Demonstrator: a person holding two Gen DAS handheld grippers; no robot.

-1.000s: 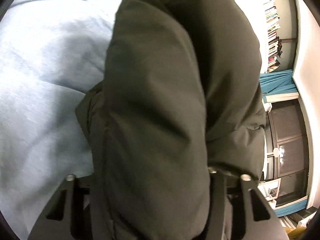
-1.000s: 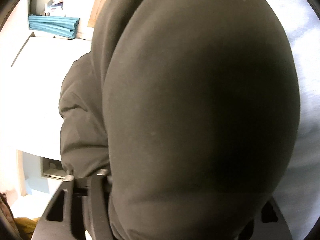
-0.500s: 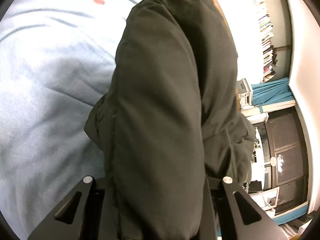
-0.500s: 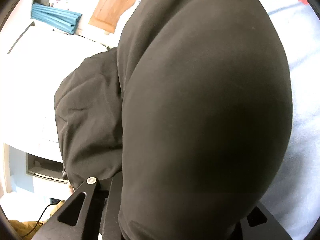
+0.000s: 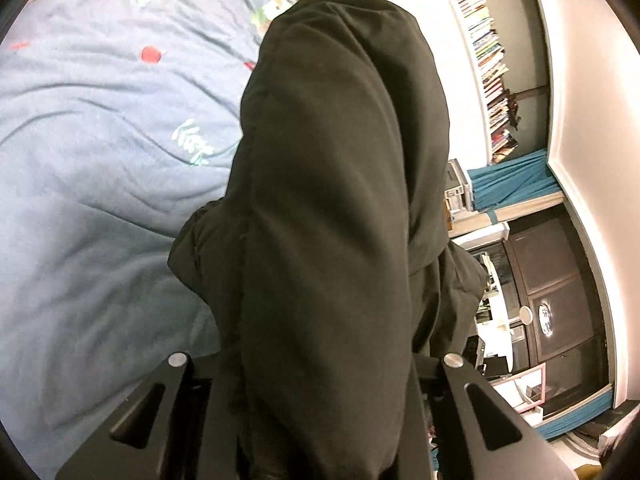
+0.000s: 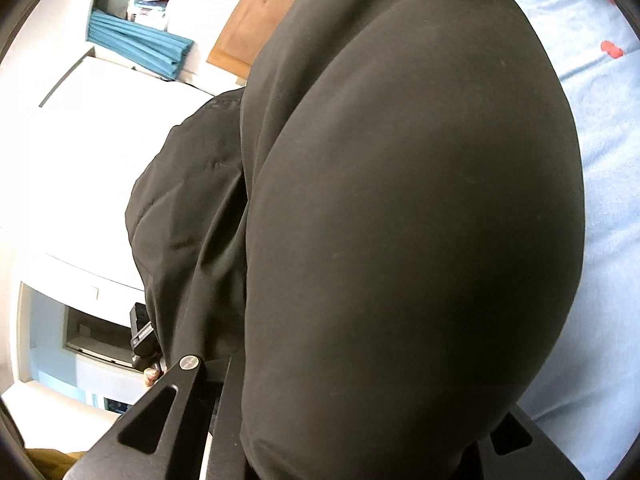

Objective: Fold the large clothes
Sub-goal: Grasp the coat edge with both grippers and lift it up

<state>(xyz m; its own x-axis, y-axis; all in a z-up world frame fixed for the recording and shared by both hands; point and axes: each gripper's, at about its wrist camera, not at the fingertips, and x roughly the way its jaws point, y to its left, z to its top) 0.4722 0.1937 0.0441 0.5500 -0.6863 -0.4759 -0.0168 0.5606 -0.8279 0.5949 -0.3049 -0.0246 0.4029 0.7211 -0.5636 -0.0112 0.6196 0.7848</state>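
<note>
Showing no readable writing, dark garment [image 5: 332, 208] covers patterned blue bedspread [image 5: 100, 184].

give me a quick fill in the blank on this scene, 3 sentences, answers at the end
1. Both the left gripper and the right gripper are shut on a dark ____.
2. Under the garment lies a bedcover whose ground colour is light ____.
3. In the left wrist view, the shelves on the far wall hold ____.

Answers: garment; blue; books

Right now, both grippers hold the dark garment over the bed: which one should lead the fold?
Left, probably. Left gripper has the blue bedspread open beside the dark garment; right gripper's view is mostly cloth.
</note>
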